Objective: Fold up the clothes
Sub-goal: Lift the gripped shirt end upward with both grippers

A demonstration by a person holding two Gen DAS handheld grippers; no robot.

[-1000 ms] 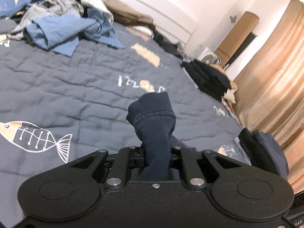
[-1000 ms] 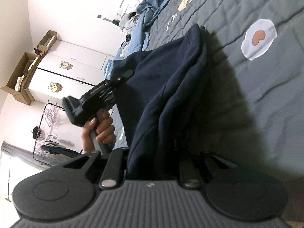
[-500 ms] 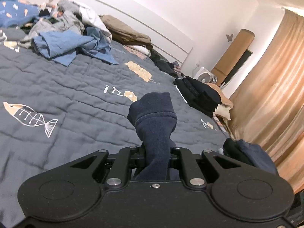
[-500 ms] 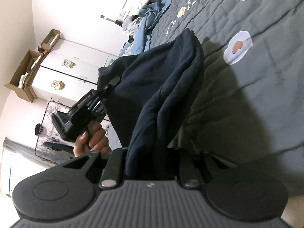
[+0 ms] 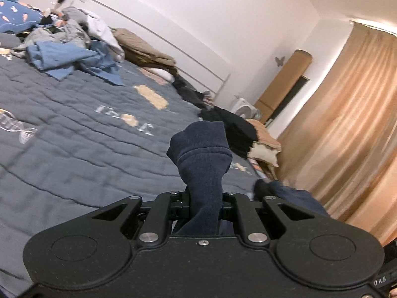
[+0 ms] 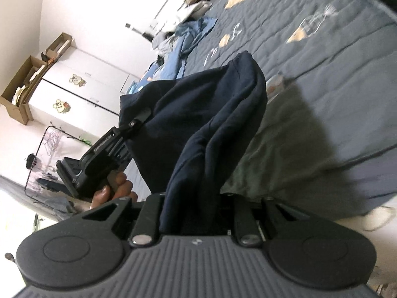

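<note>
A dark navy garment (image 6: 206,129) hangs stretched between both grippers above the grey quilted bed (image 6: 335,49). My right gripper (image 6: 196,198) is shut on one bunched edge of it. In the left wrist view my left gripper (image 5: 203,198) is shut on a ribbed cuff (image 5: 201,154) of the same garment, which sticks up past the fingers. The right wrist view also shows the left gripper (image 6: 135,124) clamped on the cloth's far edge, held by a person's hand (image 6: 114,188). The fingertips of both grippers are hidden by cloth.
A heap of unfolded blue, grey and tan clothes (image 5: 64,49) lies at the far end of the bed. Dark folded clothes (image 5: 235,126) are stacked at the bed's right edge. Orange curtains (image 5: 352,129) hang to the right. White wardrobes (image 6: 74,89) stand behind the left gripper.
Both grippers have lifted and pulled back with the garment still gripped; it hangs higher above the quilt, its shadow spreading, and the left view has swung toward the curtains.
</note>
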